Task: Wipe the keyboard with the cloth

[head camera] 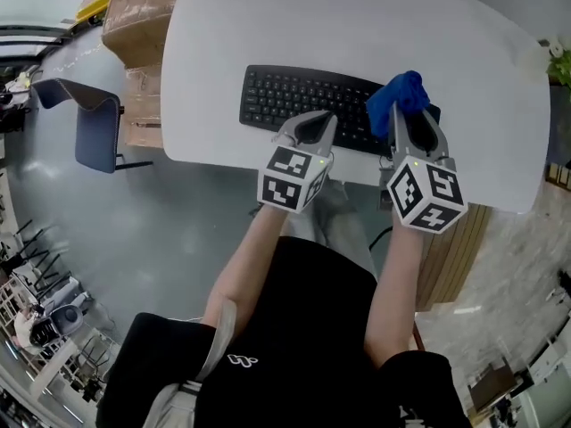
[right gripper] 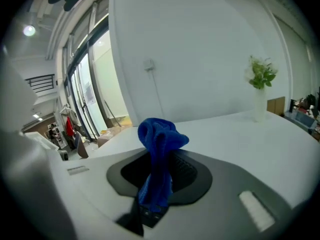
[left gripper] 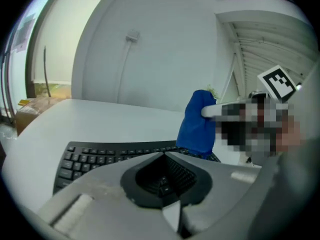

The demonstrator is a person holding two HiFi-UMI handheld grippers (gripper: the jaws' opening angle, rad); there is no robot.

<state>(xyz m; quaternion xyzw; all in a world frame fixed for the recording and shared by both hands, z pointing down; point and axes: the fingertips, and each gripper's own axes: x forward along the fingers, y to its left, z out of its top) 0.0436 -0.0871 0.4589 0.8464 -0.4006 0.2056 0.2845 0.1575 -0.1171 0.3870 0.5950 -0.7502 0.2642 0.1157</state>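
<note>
A black keyboard point(head camera: 299, 103) lies on the white table point(head camera: 268, 25), near its front edge. My right gripper point(head camera: 412, 121) is shut on a bunched blue cloth point(head camera: 400, 99), held over the keyboard's right end. In the right gripper view the cloth point(right gripper: 157, 149) stands up from between the closed jaws of the right gripper point(right gripper: 156, 186). My left gripper point(head camera: 309, 132) is shut and empty, over the keyboard's front middle. The left gripper view has the left gripper point(left gripper: 166, 179) low in front, the keyboard point(left gripper: 95, 156) behind it, and the cloth point(left gripper: 197, 126) hanging just above the keys.
Cardboard boxes point(head camera: 134, 16) stand on the floor left of the table, with a blue chair point(head camera: 94, 123) nearby. A small plant in a white vase point(right gripper: 260, 84) stands at the table's far right. The table's front edge runs just under both grippers.
</note>
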